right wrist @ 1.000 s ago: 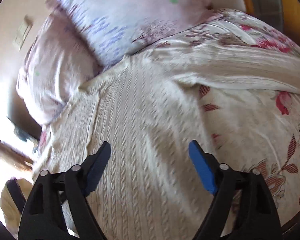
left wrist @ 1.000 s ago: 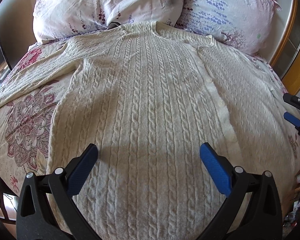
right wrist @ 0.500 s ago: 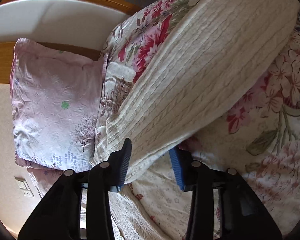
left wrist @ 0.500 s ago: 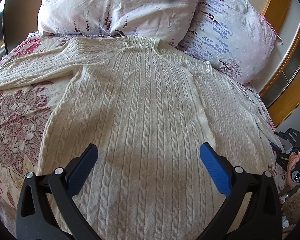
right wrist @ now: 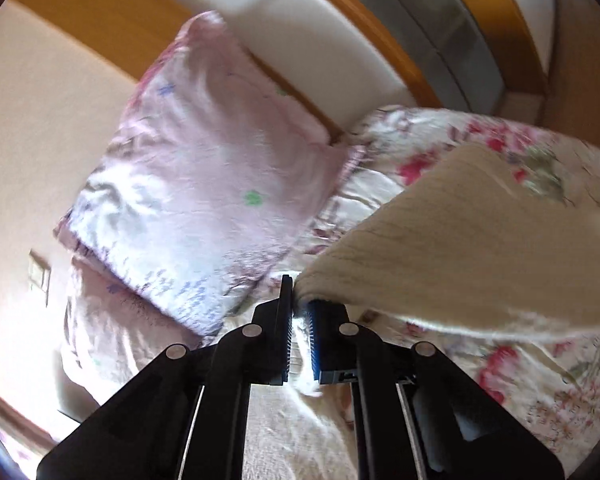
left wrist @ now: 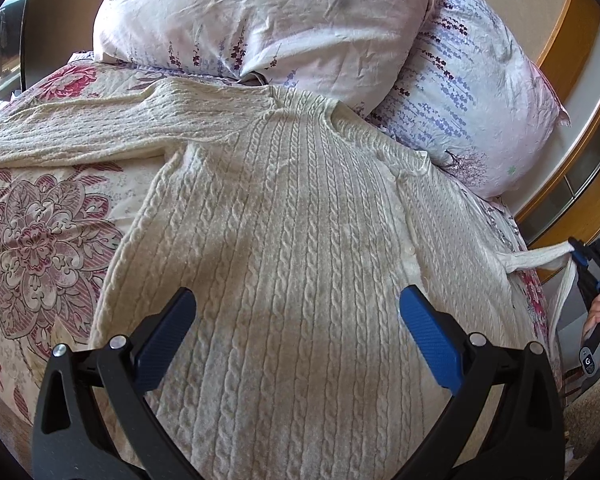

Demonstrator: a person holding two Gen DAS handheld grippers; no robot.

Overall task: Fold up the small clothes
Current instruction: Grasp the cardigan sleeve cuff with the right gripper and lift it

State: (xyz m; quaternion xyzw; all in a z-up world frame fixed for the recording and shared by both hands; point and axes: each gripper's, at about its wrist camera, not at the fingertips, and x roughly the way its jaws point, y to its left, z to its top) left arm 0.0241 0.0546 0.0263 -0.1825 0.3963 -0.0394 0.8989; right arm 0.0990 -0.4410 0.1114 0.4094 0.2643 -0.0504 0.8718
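Note:
A cream cable-knit cardigan (left wrist: 300,240) lies flat on the bed, collar toward the pillows, its left sleeve (left wrist: 80,128) stretched out to the left. My left gripper (left wrist: 296,320) is open and empty, hovering over the lower body of the cardigan. My right gripper (right wrist: 300,308) is shut on the cardigan's right sleeve (right wrist: 480,248) and holds it lifted off the bed. In the left wrist view the right gripper (left wrist: 580,258) shows at the far right edge with the sleeve (left wrist: 536,260) pulled taut.
Two pink floral pillows (left wrist: 260,20) (left wrist: 468,92) lie against the headboard behind the collar. The floral bedspread (left wrist: 40,232) shows on both sides of the cardigan. A wooden bed frame (left wrist: 564,56) runs along the right.
My right gripper closed on the right sleeve and lifted it off the bed. My left gripper stayed open and shifted slightly over the cardigan's body.

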